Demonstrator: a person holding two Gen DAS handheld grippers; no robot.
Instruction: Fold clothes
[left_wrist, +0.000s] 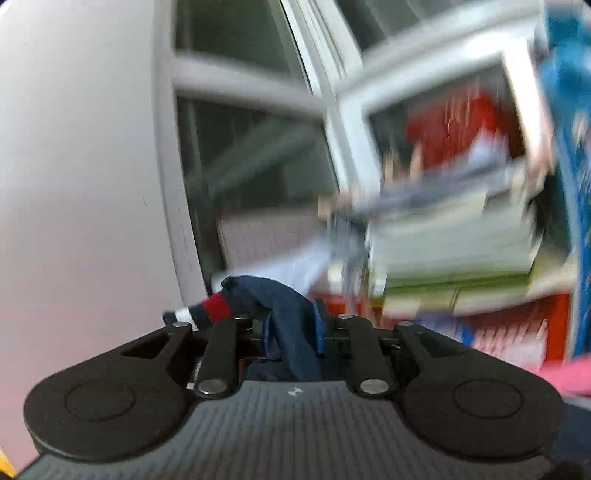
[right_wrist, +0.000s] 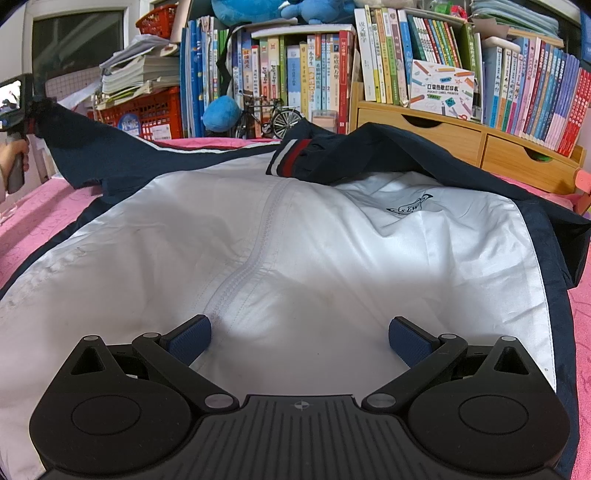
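Note:
A navy and white jacket (right_wrist: 295, 236) lies spread on the pink bed cover (right_wrist: 33, 221), white front up, with one navy sleeve with a red and white cuff (right_wrist: 288, 155) folded across its far part. My right gripper (right_wrist: 299, 336) is open and empty, low over the white front near the zip seam. My left gripper (left_wrist: 291, 332) is shut on the other navy sleeve (left_wrist: 273, 299) by its red and white cuff, lifted into the air; that view is blurred. The left gripper also shows at the far left in the right wrist view (right_wrist: 16, 110), holding the sleeve up.
A bookshelf full of books (right_wrist: 317, 62) stands along the far side of the bed, with a wooden drawer unit (right_wrist: 461, 136) at the right, a red basket (right_wrist: 147, 110) and stacked papers at the left. A window and white wall (left_wrist: 74, 147) fill the left wrist view.

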